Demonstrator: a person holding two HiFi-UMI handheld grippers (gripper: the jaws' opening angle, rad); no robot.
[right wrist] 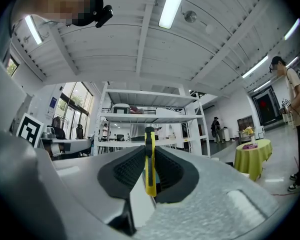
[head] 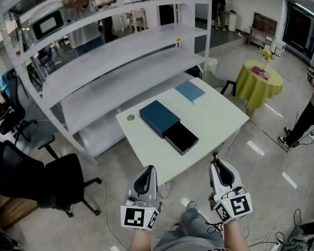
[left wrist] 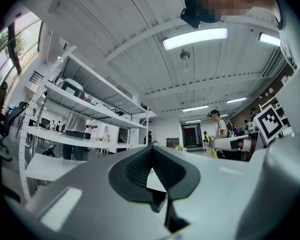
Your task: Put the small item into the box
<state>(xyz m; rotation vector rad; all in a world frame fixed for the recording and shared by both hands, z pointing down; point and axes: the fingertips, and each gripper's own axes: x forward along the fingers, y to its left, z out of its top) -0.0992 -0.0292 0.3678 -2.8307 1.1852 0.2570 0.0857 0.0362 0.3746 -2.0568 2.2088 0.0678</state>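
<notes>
On the white table (head: 220, 116) lies an open dark box (head: 181, 137) with its blue sleeve (head: 159, 118) beside it. A separate blue lid (head: 190, 91) rests near the table's far corner. My right gripper (head: 216, 161) hovers in front of the table's near edge, shut on a slim yellow and black item (right wrist: 149, 159) that stands upright between the pads. My left gripper (head: 150, 172) is held level with it to the left, its jaws shut with nothing between them (left wrist: 151, 165).
White shelving (head: 120, 51) stands behind the table. A black office chair (head: 47, 184) is at the left. A round table with a yellow-green cloth (head: 258, 82) stands at the right, a person's legs (head: 303, 122) beyond it. Cables (head: 282, 237) lie on the floor.
</notes>
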